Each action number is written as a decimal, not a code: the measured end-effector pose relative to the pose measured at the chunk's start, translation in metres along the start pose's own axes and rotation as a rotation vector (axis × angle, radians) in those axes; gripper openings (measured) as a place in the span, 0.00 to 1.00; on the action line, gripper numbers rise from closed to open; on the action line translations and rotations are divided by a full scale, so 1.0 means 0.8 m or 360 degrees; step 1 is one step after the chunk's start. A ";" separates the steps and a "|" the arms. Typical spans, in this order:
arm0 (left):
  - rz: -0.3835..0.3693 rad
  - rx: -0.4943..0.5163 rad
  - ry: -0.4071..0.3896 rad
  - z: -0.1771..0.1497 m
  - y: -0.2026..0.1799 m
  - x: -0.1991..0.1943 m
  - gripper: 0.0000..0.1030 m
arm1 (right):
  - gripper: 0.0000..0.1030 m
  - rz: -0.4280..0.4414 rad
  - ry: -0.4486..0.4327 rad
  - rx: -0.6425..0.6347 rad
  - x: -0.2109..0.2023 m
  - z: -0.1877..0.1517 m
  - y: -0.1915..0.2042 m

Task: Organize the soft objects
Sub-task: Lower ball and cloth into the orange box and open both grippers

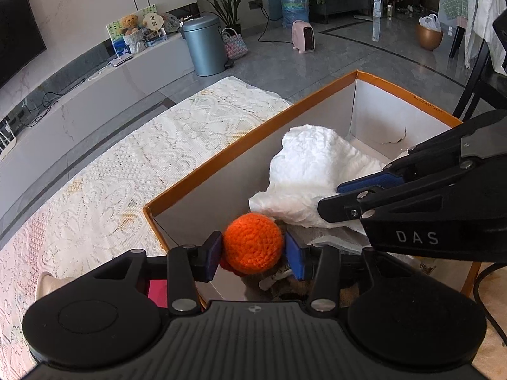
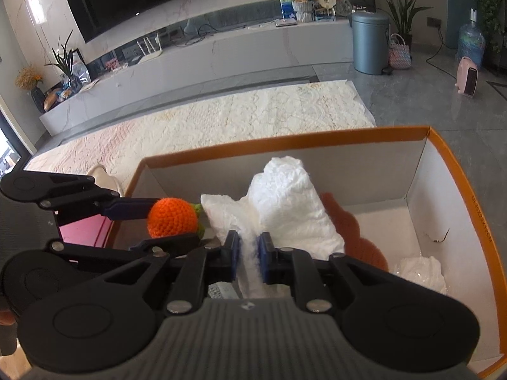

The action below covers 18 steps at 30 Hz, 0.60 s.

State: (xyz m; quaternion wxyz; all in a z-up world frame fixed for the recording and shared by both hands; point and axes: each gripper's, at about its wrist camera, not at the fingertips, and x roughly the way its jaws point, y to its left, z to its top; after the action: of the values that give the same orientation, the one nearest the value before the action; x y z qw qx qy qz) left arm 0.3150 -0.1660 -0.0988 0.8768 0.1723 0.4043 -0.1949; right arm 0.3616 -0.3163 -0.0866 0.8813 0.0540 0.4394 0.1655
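Here: left gripper (image 1: 253,251) at lower centre, pads touching both sides of the orange crocheted ball (image 1: 252,243), over the orange-rimmed box (image 1: 221,155). Right gripper (image 2: 248,253) nearly closed, pinching the white padded cloth (image 2: 285,202) inside the box, centre frame.

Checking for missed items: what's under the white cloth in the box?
An orange knitted piece pokes out beside the white cloth in the box; its covered part, and anything else beneath, cannot be seen.

Both wrist cameras look steeply down, close over the orange-rimmed box (image 1: 221,145) (image 2: 285,142), the left from its near-left corner, sharing its interior and the lace cloth (image 1: 111,174) (image 2: 253,114) beyond
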 end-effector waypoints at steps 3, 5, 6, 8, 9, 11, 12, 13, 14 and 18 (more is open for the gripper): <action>0.0003 0.0017 -0.0028 -0.003 -0.002 -0.003 0.63 | 0.21 0.0005 0.0031 0.0018 0.001 0.000 -0.001; 0.0006 0.0053 -0.0049 -0.004 -0.005 -0.008 0.71 | 0.26 0.0004 0.0034 0.0003 -0.003 0.001 0.003; 0.0007 0.0079 -0.0058 -0.005 -0.006 -0.010 0.72 | 0.34 0.0004 0.0028 -0.0005 -0.006 0.001 0.005; 0.0016 0.0137 -0.0061 -0.006 -0.011 -0.014 0.75 | 0.43 -0.0009 0.0006 -0.0033 -0.015 0.002 0.011; 0.0022 0.0166 -0.0058 -0.006 -0.014 -0.016 0.75 | 0.48 -0.0025 -0.0003 -0.0049 -0.019 0.004 0.013; 0.0042 0.0212 -0.0049 -0.007 -0.018 -0.020 0.75 | 0.54 -0.0047 -0.0024 -0.0074 -0.029 0.004 0.018; 0.0053 0.0221 -0.0046 -0.008 -0.019 -0.023 0.75 | 0.57 -0.0057 -0.0032 -0.0081 -0.034 0.005 0.020; 0.0060 0.0226 -0.0046 -0.009 -0.020 -0.027 0.75 | 0.62 -0.0069 -0.0042 -0.0087 -0.038 0.006 0.022; 0.0061 0.0228 -0.0048 -0.009 -0.020 -0.030 0.75 | 0.63 -0.0084 -0.0051 -0.0093 -0.043 0.006 0.023; 0.0046 0.0201 -0.0055 -0.012 -0.016 -0.048 0.75 | 0.70 -0.0139 -0.0072 -0.0105 -0.058 0.006 0.029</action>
State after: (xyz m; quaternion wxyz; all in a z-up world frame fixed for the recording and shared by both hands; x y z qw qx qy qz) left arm 0.2795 -0.1651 -0.0763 0.8739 0.2297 0.3735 -0.2101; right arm 0.3338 -0.3104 -0.0426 0.8986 0.0093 0.4157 0.1400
